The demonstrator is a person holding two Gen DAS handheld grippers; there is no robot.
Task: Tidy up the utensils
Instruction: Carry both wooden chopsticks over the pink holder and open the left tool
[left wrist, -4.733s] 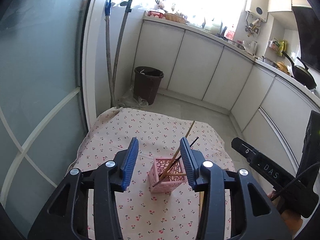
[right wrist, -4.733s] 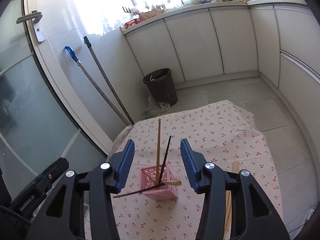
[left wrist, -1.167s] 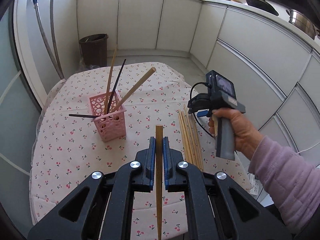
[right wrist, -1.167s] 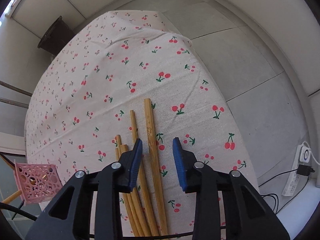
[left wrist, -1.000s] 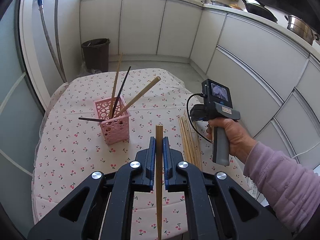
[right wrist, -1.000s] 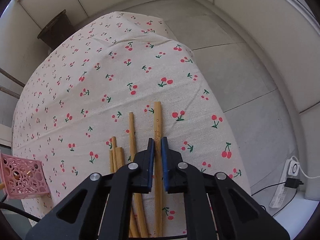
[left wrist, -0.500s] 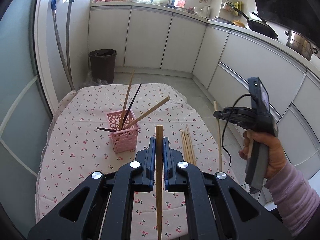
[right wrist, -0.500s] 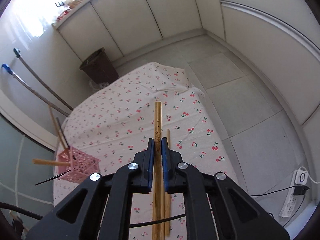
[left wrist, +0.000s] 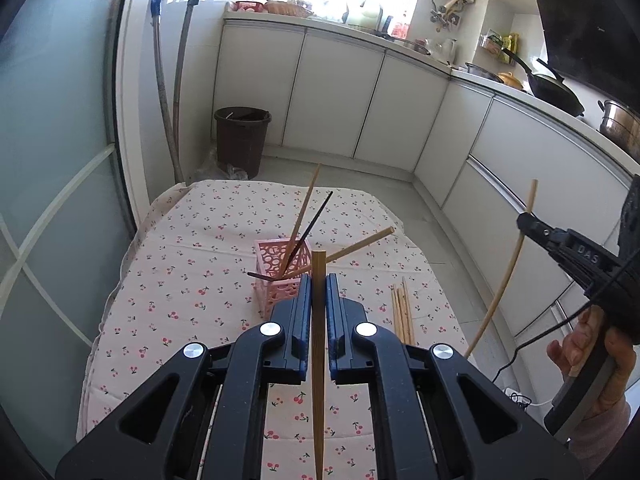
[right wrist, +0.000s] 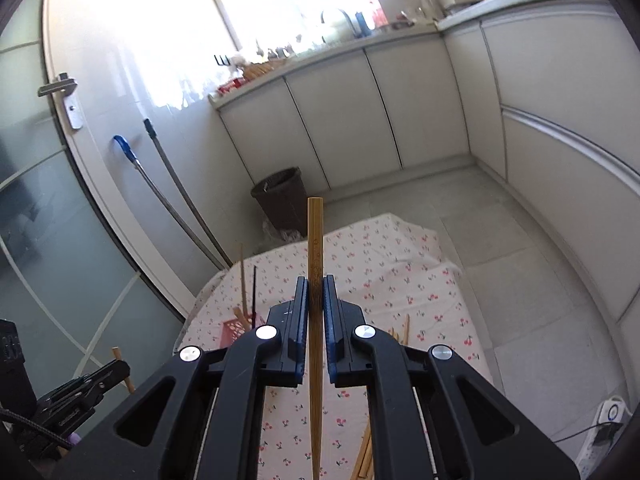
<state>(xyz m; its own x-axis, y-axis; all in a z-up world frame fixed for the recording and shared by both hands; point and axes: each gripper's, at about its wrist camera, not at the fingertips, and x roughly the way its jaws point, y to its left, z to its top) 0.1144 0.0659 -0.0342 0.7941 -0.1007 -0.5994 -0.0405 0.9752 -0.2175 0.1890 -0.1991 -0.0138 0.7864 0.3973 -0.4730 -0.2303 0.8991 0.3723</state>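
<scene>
My left gripper is shut on a bamboo chopstick that runs along its fingers, held above the table in front of a pink openwork holder. The holder has two bamboo chopsticks and black chopsticks leaning in it. My right gripper is shut on another bamboo chopstick, lifted well above the table. It also shows in the left wrist view at the right, with its chopstick hanging down. A bundle of loose bamboo chopsticks lies on the cloth right of the holder.
The table has a cherry-print cloth. A dark waste bin and two mop handles stand beyond it by a glass door. White cabinets line the back and right. A power strip lies on the floor.
My right gripper closed on a bamboo chopstick from the bundle and lifted it high off the table. My left gripper, holding its chopstick, swung toward the pink holder.
</scene>
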